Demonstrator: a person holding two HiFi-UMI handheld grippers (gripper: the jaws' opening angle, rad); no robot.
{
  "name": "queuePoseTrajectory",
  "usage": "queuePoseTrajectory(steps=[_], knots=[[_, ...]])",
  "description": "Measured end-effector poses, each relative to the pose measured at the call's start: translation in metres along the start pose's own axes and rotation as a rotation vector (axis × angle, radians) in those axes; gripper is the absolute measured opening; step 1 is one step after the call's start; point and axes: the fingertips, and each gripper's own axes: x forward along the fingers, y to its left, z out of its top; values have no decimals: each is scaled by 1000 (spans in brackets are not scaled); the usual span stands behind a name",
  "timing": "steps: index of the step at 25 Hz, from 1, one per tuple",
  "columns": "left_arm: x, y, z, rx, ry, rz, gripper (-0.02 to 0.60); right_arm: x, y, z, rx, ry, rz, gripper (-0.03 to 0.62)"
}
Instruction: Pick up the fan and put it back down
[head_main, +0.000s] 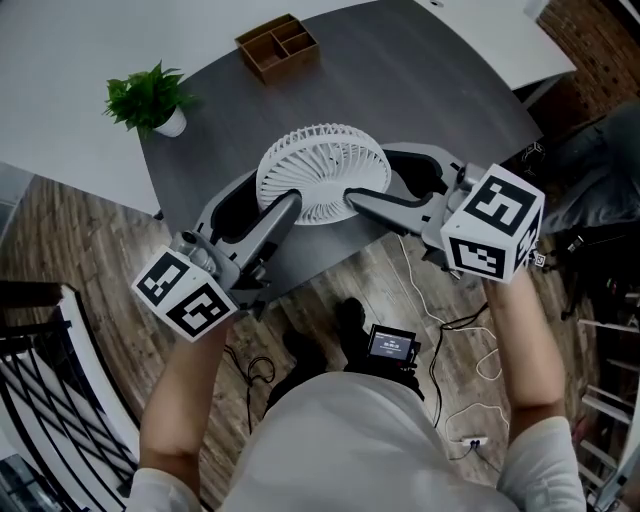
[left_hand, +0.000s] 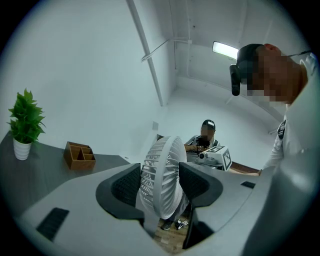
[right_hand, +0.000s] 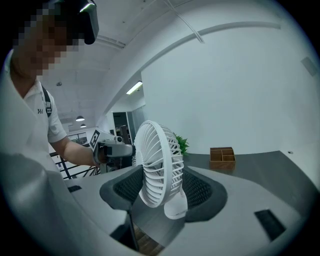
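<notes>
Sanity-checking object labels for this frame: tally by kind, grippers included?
Fan: 1, white
Potted plant: 1
Wooden organiser: 1
Grippers: 2, the left gripper and the right gripper, both clamped on the fan
Total: 5

Grey table (head_main: 400, 70) with two small things on it, above a littered plank floor (head_main: 90, 230).
Beyond the left gripper (head_main: 275, 200), a potted plant (head_main: 150, 100) stands at the table's corner; a wooden organiser (head_main: 278, 45) sits further off, past both tools. Below the right gripper (head_main: 385, 185), white cables (head_main: 480, 350) trail over the floor beside a small lit screen (head_main: 392, 345). A black railing (head_main: 40, 400) runs behind the left gripper.
</notes>
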Motion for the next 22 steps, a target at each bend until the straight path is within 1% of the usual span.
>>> queuePoseTrajectory(steps=[6,12,18,22], knots=[[11,9,-5,9,6,7,253,4,-14,-4,-20,6,-8,247],[35,29,-12,12,33,21,253,13,-45,-12,-11,22,-12,247],[51,42,-26,34,76,8,253,17,-64,-24,-34,60,-39,247],[60,48,-34,44,83,-1,253,19,-75,-32,-34,79,-49,247]])
